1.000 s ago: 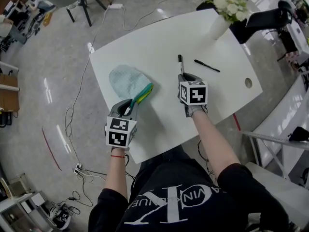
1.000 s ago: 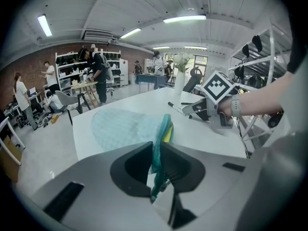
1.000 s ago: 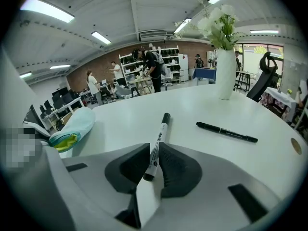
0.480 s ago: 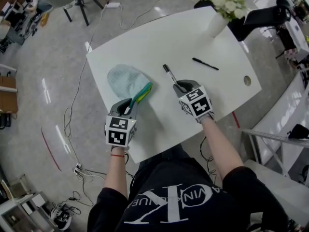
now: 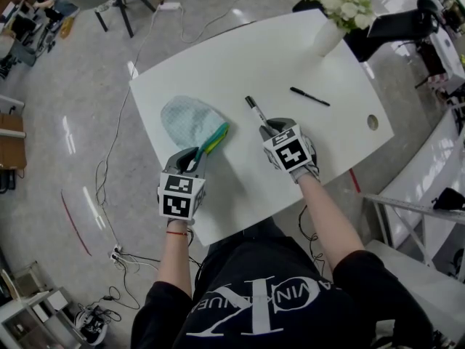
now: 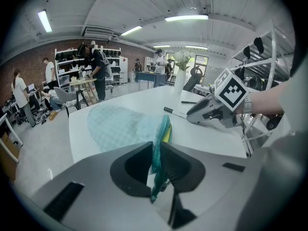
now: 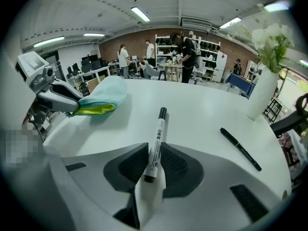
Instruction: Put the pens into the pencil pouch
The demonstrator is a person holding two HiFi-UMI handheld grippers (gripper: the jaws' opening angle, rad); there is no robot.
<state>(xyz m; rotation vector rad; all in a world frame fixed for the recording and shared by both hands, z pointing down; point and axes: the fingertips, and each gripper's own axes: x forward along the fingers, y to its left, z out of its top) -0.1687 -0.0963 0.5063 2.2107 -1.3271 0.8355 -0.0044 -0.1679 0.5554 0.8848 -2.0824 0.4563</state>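
Mint-green checked fabric forms the one soft, rounded pencil pouch (image 5: 187, 121), lying left of centre on the glossy white desk (image 5: 240, 53). Its teal-and-yellow edge is pinched in the narrow jaws of the left gripper (image 5: 196, 157). There are two pens. At frame centre, a white cylindrical marker (image 5: 254, 110) with a black cap sits between the jaws of the right gripper (image 5: 268, 130), which have just been opening but touch its barrel. A slim black pen (image 5: 310, 97) lies on the desk at upper right.

place: workshop-lab | cues: brick wall (image 7: 137, 37), shelving racks (image 7: 166, 44), ceiling strip lights (image 6: 186, 18), floor cables (image 5: 122, 256)
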